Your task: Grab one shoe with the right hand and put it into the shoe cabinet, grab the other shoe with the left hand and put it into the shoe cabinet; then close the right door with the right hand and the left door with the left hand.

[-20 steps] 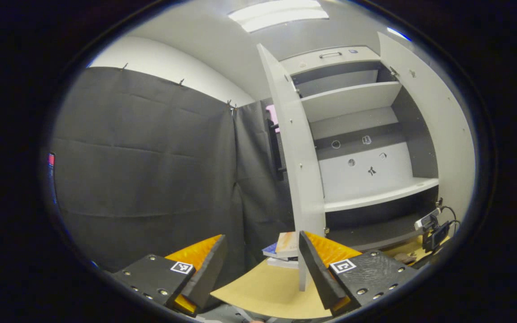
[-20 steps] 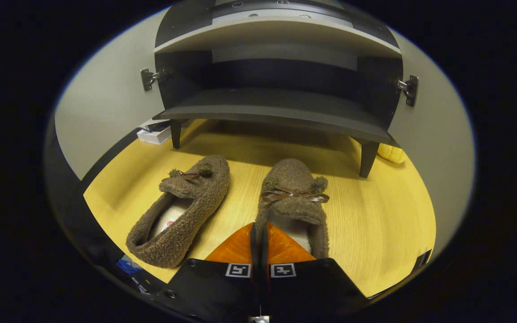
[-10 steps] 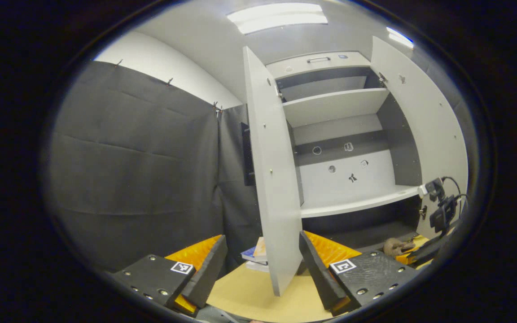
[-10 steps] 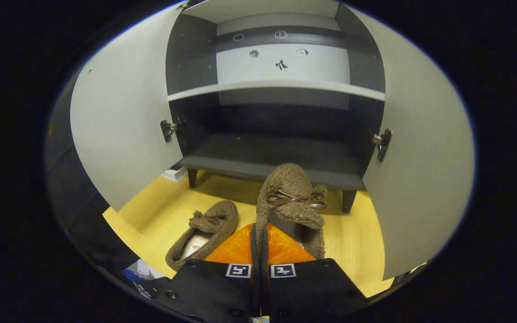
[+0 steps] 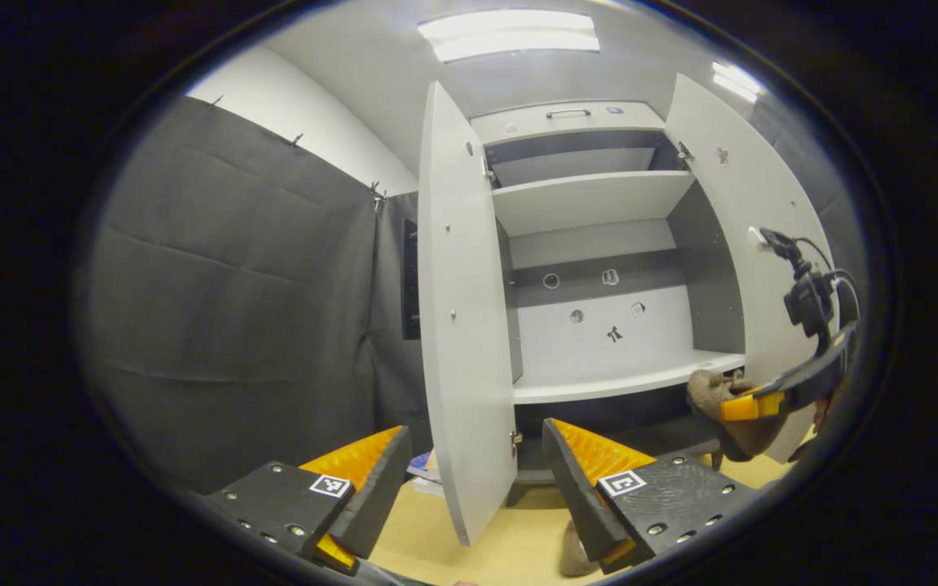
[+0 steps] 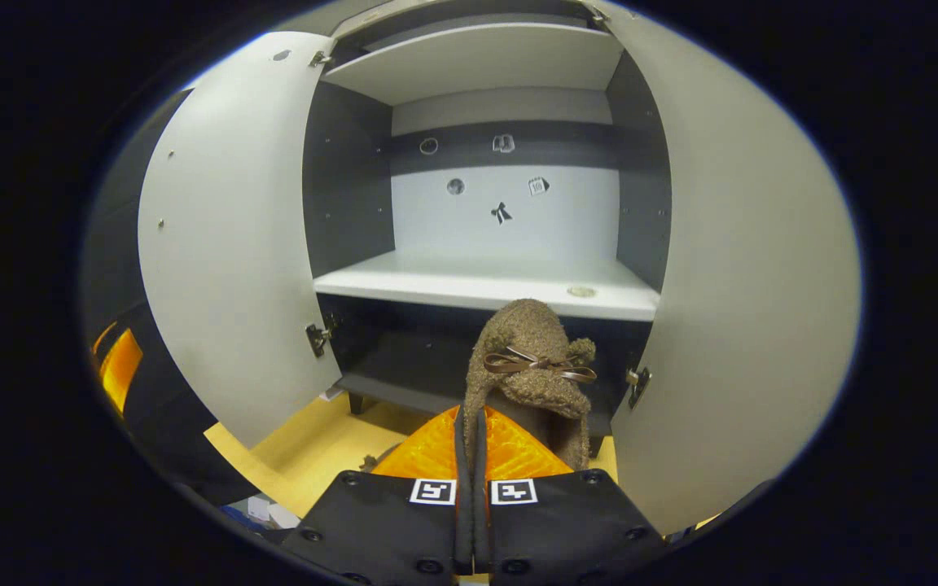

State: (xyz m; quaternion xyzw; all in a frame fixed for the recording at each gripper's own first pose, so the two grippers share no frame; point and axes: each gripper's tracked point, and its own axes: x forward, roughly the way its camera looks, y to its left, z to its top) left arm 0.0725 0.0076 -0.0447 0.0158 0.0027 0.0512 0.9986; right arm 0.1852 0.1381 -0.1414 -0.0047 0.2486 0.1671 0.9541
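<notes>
The right tool (image 6: 469,456) has its two fingers pressed nearly together on the heel rim of a brown fuzzy slipper with a thin brown ribbon bow (image 6: 530,366), held in the air with its toe pointing at the grey-and-white shoe cabinet (image 6: 501,212). The toe sits level with the front edge of the white middle shelf (image 6: 469,285), above the dark bottom shelf (image 6: 404,358). Both flat pale doors stand wide, the left door (image 6: 225,244) and the right door (image 6: 746,268), leaving a broad gap between them. In the left gripper view, the left tool (image 5: 473,480) is spread open around nothing, just before the left door's edge (image 5: 461,325); a rounded brown shape at the bottom edge of that view, low on the yellow wood-grain floor (image 5: 510,545), may be the second slipper (image 5: 573,553). Farther right, the other tool (image 5: 750,404) carries the slipper (image 5: 709,391) beside the middle shelf.
</notes>
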